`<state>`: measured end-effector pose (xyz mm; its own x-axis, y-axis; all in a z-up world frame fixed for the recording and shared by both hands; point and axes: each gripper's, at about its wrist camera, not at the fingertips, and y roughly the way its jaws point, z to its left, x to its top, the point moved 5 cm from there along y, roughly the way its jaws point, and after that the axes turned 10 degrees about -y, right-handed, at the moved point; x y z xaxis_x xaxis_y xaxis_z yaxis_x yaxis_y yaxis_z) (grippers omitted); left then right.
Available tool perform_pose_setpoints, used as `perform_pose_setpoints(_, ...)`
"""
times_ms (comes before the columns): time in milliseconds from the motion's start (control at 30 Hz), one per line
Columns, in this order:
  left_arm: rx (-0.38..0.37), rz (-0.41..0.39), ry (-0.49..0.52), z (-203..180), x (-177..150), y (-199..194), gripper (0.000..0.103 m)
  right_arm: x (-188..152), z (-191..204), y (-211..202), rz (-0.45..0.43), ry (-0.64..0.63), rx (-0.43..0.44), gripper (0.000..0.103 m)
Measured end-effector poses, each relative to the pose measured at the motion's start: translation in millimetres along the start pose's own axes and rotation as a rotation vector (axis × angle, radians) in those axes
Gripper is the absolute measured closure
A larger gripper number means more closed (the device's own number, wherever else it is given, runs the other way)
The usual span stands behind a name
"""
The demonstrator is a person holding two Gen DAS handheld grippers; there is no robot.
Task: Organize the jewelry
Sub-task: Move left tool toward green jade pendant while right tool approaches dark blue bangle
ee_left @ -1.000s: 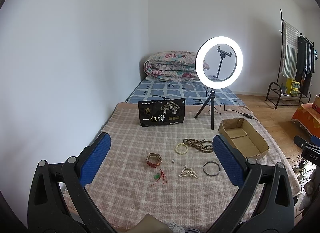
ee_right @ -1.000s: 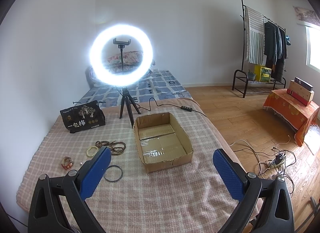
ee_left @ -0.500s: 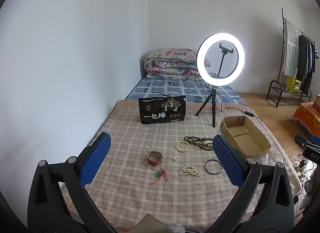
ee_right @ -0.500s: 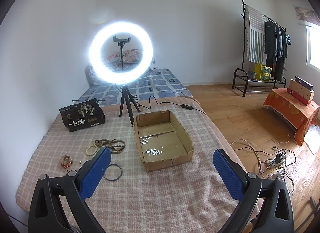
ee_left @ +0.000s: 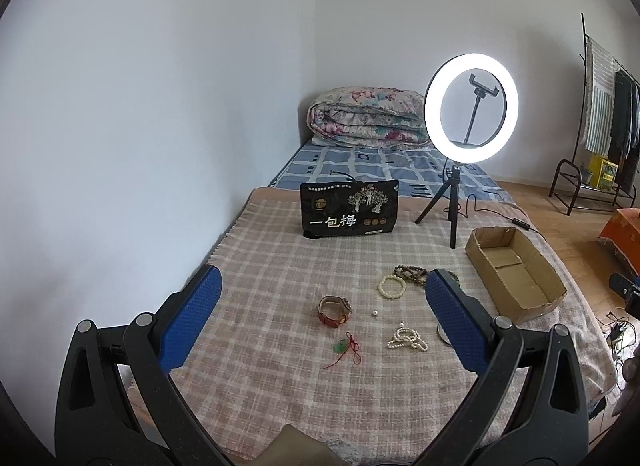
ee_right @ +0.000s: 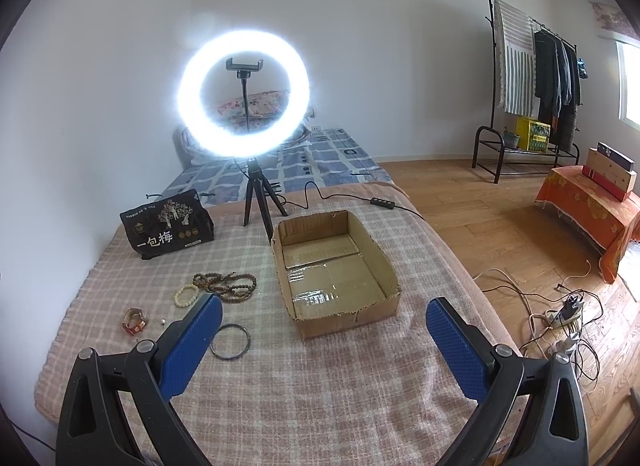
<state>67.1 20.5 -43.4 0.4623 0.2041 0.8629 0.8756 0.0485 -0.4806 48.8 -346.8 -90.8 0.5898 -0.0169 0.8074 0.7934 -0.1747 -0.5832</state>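
Observation:
Jewelry lies loose on the checked blanket (ee_left: 280,266): a red-brown watch (ee_left: 334,311), a cream bead bracelet (ee_left: 392,287), a dark bead necklace (ee_right: 226,284), a white pearl string (ee_left: 406,338), a red cord with a green pendant (ee_left: 345,348), a dark bangle (ee_right: 231,341) and a small loose pearl (ee_left: 375,312). An empty cardboard box (ee_right: 336,270) stands to their right. My left gripper (ee_left: 320,312) is open, above and short of the jewelry. My right gripper (ee_right: 324,340) is open, in front of the box.
A lit ring light on a tripod (ee_left: 471,109) stands behind the jewelry, its cable (ee_right: 348,201) trailing right. A black snack bag (ee_left: 350,209) stands at the back. The bed's right edge drops to a wooden floor with cables (ee_right: 560,306).
Both views have pulled back and risen slightly; the jewelry and box sit a little farther away. Both grippers stay open and empty.

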Motion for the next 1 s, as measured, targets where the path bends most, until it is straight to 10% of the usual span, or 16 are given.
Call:
perform_pose_setpoints(500, 0.056, 0.194, 0.070, 45, -54, 92, 0.000, -7, 31, 50, 0.028, -0.116, 0.069, 0.000)
perform_pose_setpoints(1000, -0.081, 0.377, 0.128, 23, -115, 150, 0.011, -36, 83, 127, 0.188, -0.290, 0.186, 0.000)
